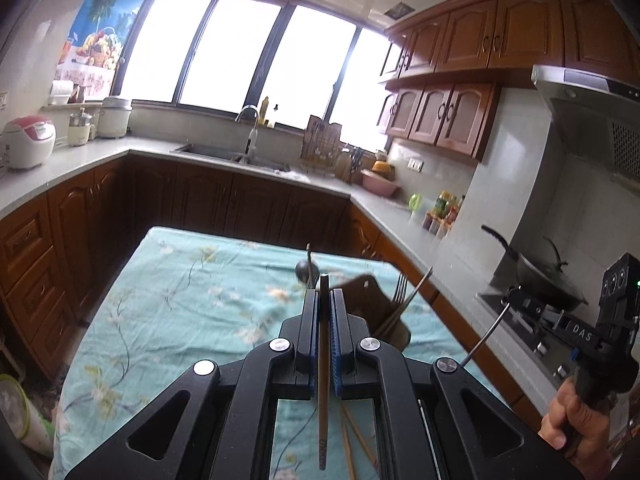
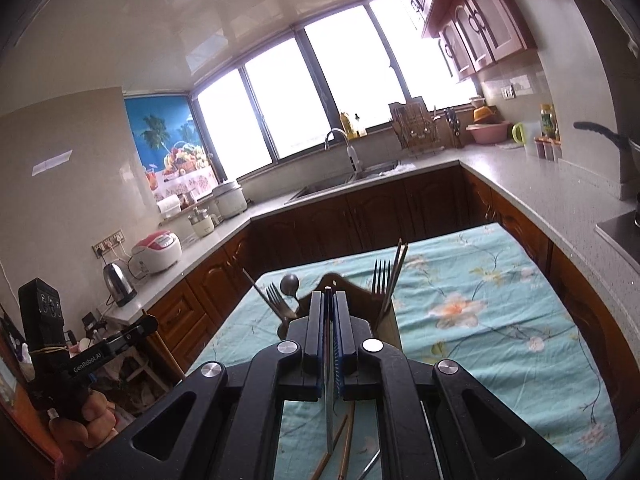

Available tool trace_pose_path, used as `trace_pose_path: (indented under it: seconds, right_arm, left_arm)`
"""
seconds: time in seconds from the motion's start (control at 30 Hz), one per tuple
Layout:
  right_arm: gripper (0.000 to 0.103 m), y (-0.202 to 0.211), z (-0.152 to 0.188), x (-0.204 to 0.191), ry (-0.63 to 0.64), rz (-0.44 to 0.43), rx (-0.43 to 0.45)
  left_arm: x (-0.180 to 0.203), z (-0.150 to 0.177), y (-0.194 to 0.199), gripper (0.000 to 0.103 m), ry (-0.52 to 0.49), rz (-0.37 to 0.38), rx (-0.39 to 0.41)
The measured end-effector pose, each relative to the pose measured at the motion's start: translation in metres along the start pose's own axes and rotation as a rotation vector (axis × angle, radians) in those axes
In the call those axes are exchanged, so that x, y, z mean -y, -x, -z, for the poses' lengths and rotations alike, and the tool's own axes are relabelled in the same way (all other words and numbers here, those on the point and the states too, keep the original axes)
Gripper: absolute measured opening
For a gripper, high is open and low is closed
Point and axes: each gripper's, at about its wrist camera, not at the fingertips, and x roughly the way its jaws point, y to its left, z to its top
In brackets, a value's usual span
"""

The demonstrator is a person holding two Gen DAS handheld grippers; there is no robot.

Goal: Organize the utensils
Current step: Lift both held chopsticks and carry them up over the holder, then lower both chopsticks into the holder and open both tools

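My left gripper (image 1: 325,292) is shut on a wooden chopstick (image 1: 322,392) that runs back between the blue pads toward the camera. My right gripper (image 2: 329,294) is shut on a thin flat metal utensil (image 2: 329,400); I cannot tell what kind it is. Both hang above the floral cloth, just short of a brown wooden utensil holder (image 2: 332,280). The holder's left side has a fork (image 2: 276,300) and a dark spoon (image 2: 290,282). Its right side holds another fork (image 2: 382,276) and chopsticks (image 2: 400,264). Loose chopsticks (image 2: 344,436) lie on the cloth under the grippers.
The turquoise cloth-covered table (image 2: 500,320) stands in a U-shaped kitchen with grey counters (image 2: 520,184) and brown cabinets. A wok on the stove (image 1: 544,280) is to the right. A rice cooker (image 2: 156,252) and kettle (image 2: 118,284) sit on the left counter, a sink (image 2: 344,184) at the back.
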Motion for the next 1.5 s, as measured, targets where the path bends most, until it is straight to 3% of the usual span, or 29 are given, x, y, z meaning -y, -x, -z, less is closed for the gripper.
trace_pose_path:
  seconds: [0.37,0.67,0.83,1.23,1.5]
  right_arm:
    - [0.004,-0.004,-0.039,0.007,-0.019,0.02,0.111]
    - [0.004,-0.03,-0.081,0.012,-0.006,0.059,0.182]
    - [0.004,-0.051,-0.081,0.017,0.018,0.088,0.181]
    - [0.004,-0.097,-0.025,0.042,-0.028,0.084,0.073]
    - [0.004,-0.109,-0.007,0.052,-0.061,0.074,0.024]
  left_arm:
    - [0.006,-0.031,-0.022,0.004,-0.011,0.005,0.169]
    - [0.004,-0.03,-0.075,0.004,0.017,-0.018,0.249]
    - [0.006,-0.005,-0.113,0.004,0.024,-0.044,0.232]
    - [0.003,0.037,-0.175,0.004,0.052,-0.1,0.124]
    - [0.01,0.022,-0.174,0.004,0.039,-0.11,0.085]
